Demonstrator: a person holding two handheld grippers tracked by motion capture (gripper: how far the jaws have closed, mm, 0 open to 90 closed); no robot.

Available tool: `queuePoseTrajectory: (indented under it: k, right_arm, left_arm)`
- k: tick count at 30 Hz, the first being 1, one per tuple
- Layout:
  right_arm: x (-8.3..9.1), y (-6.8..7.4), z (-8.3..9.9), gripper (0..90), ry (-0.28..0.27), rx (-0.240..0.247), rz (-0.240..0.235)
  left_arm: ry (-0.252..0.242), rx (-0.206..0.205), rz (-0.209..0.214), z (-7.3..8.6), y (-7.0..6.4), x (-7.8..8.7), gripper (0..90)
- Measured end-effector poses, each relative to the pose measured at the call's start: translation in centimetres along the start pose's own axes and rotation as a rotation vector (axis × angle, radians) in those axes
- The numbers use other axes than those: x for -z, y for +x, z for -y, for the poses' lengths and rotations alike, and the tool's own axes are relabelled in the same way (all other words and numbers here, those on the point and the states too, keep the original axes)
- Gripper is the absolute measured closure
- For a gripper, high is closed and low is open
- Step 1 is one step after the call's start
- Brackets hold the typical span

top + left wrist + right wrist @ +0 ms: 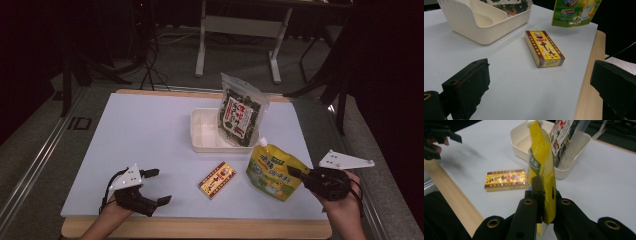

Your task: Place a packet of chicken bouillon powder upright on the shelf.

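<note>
One yellow pouch pinched by right gripper; left gripper spread; seemingly one box.

On the small yellow and red box you can make out a large character like "十" under a small portrait. The yellow pouch shows "文东"-like white characters on a green band. The dark snack bag carries red print too small to read.

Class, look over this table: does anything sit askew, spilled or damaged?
Nothing is spilled or damaged. The seaweed bag leans tilted in the white tray, and the right gripper holds the yellow pouch on edge.
</note>
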State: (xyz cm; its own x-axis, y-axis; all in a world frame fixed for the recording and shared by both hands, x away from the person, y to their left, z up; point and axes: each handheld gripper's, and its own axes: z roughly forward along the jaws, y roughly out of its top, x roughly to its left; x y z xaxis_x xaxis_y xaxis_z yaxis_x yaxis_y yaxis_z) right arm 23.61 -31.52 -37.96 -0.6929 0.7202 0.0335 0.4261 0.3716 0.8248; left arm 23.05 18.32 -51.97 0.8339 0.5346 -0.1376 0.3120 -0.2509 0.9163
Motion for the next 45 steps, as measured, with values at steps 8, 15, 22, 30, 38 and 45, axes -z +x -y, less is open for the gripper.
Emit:
queuePoseTrajectory:
  k: [8,15,22,30,38,45]
  right_arm:
    - [-0.1,0.9,-2.6,90.0,-0.032,0.007,0.006]
    - [-0.8,1.3,-4.6,90.0,-0.054,-0.012,0.038]
    - [-1.5,1.3,-6.2,90.0,-0.075,-0.043,0.049]
    - [-2.7,1.7,-8.0,90.0,-0.081,-0.042,0.044]
    - [-4.4,1.9,-10.0,90.0,-0.109,-0.061,0.019]
    - [-6.5,2.0,-11.9,90.0,-0.115,-0.082,0.036]
  left_arm:
    - [-0.007,-0.003,-0.010,0.0,0.1,0.2,2.7]
    - [-0.009,-0.003,-0.016,0.0,0.2,0.3,2.7]
    - [-0.013,-0.006,-0.022,0.1,0.2,0.5,2.7]
    - [-0.015,-0.005,-0.025,0.1,0.3,0.6,2.7]
    - [-0.017,-0.008,-0.026,0.1,0.3,0.7,2.7]
    - [-0.013,-0.016,-0.027,0.2,0.2,0.7,2.6]
